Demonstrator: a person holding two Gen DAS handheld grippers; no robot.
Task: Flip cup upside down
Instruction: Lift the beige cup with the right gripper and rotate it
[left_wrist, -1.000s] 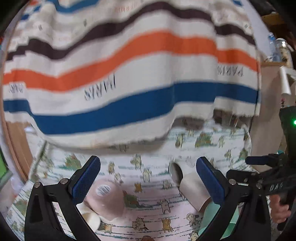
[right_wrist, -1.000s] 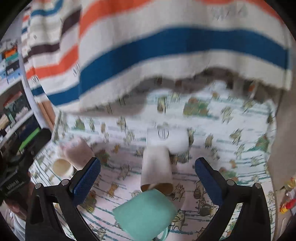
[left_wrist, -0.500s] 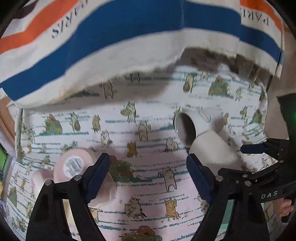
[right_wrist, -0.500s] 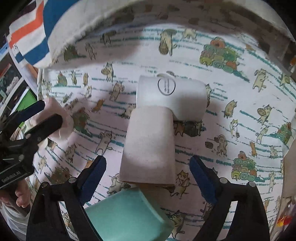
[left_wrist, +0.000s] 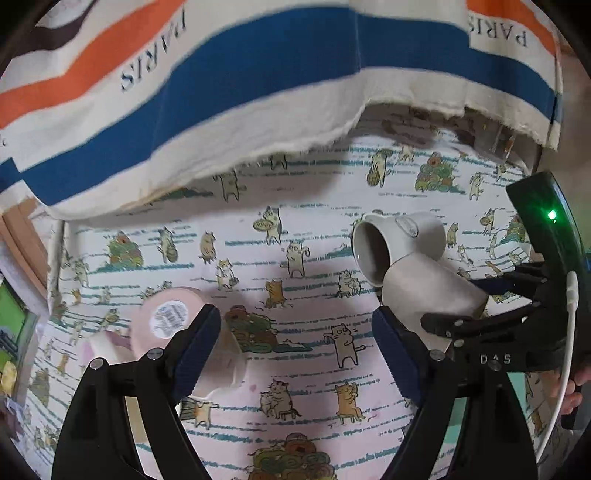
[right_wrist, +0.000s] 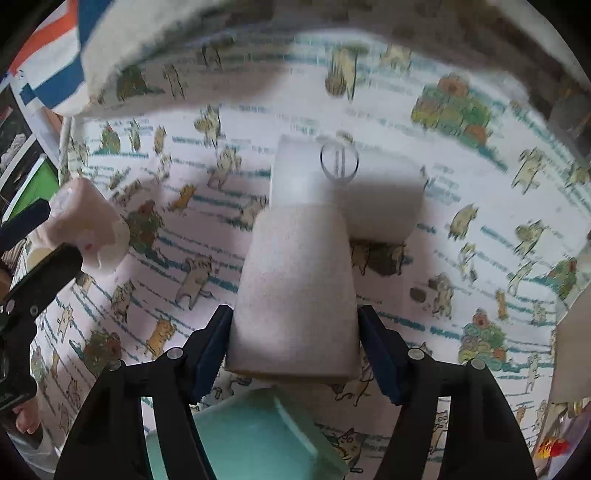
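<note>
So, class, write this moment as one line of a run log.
right claw: straddling beige cup, contact unclear | beige cup: on its side, against white mug | left claw: open, empty, beside pink cup | flip: not done

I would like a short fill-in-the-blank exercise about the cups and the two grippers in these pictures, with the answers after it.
1. The beige cup lies on its ____.
2. The right gripper has its fingers on either side of the ____ cup.
3. The white cup lies behind the beige cup, and its mouth faces the ____ cup.
4. The left gripper holds ____.

Answers: side; beige; pink; nothing
</note>
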